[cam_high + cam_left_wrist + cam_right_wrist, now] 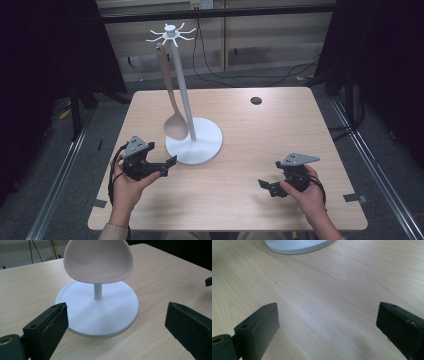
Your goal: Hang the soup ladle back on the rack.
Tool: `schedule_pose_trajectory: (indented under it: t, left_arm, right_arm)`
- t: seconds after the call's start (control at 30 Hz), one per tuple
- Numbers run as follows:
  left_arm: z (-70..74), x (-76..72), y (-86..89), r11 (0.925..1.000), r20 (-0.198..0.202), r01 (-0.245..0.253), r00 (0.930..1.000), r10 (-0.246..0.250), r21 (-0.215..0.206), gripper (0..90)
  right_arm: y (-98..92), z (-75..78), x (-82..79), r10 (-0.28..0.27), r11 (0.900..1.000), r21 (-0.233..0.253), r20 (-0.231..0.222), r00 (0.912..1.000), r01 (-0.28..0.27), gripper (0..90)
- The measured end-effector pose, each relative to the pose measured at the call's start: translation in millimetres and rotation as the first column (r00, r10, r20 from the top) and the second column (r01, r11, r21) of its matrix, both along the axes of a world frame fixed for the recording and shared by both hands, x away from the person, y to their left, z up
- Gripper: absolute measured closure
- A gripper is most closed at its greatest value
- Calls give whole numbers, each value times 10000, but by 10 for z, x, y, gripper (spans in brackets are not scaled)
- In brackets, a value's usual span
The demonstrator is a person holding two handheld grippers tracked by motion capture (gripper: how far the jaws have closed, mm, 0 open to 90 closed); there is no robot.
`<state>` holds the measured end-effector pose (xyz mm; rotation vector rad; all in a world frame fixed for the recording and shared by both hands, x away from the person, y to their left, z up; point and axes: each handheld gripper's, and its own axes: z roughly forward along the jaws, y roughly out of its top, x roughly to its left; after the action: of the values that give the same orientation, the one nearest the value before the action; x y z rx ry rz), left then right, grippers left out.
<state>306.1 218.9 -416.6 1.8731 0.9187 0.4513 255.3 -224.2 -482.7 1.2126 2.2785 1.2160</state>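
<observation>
Two hands are seen at the near edge of the table (pixel 280 125), each wrapped around a black gripper. By the left hand (pixel 125 186) the left gripper (pixel 167 166) is held near the left edge, its jaws spread wide and pointed toward the stand (pixel 183 100); by the right hand (pixel 310 192) the right gripper (pixel 266 187) is held near the near right corner, its jaws likewise spread wide, with nothing between them. A grey three-cornered plate is carried on top of each gripper, and a black cable is looped from the left one around the wrist. White and round, the base (pixel 197 145) of the stand is set left of the table's middle, and a thin post rises from it to a ring of hooks (pixel 171 34). From one hook a pale pink spoon (pixel 170 100) is hung by its handle, bowl downward, the bowl suspended just above the base beside the post. In the left gripper view the spoon bowl (pixel 98 261) is seen straight ahead between the wide jaws, above the white base (pixel 100 315). In the right gripper view bare wood (pixel 324 290) is seen between the jaws, with the edge of the base (pixel 297 246) at the top. A small dark round spot (pixel 256 100) is set in the table near the far edge.
</observation>
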Motion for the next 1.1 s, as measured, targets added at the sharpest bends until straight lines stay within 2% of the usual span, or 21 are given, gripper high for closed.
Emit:
schedule_pose_trajectory:
  t: [0.47, 0.87, 0.97, 1.1]
  left_arm:
    - [-185, -84, 50, 9995, -365, 112, 9993, -101, 306, 46]
    - [-394, -152, 62, 9972, -609, 463, 9972, -427, 592, 46]
    - [-445, -164, 59, 9948, -663, 575, 9964, -520, 845, 46]
    - [-502, -163, 55, 9937, -738, 706, 9952, -643, 865, 46]
  right_arm:
    - [-4, 1, -5, -2, 10000, 71, -3, 10000, 2, 39]
    - [-15, 24, -19, -100, 9999, 53, 42, 9999, 100, 39]
    - [-13, 17, -20, -37, 10000, 43, -10, 10000, 37, 40]
    - [-14, 22, -18, -66, 10000, 70, 0, 10000, 66, 40]
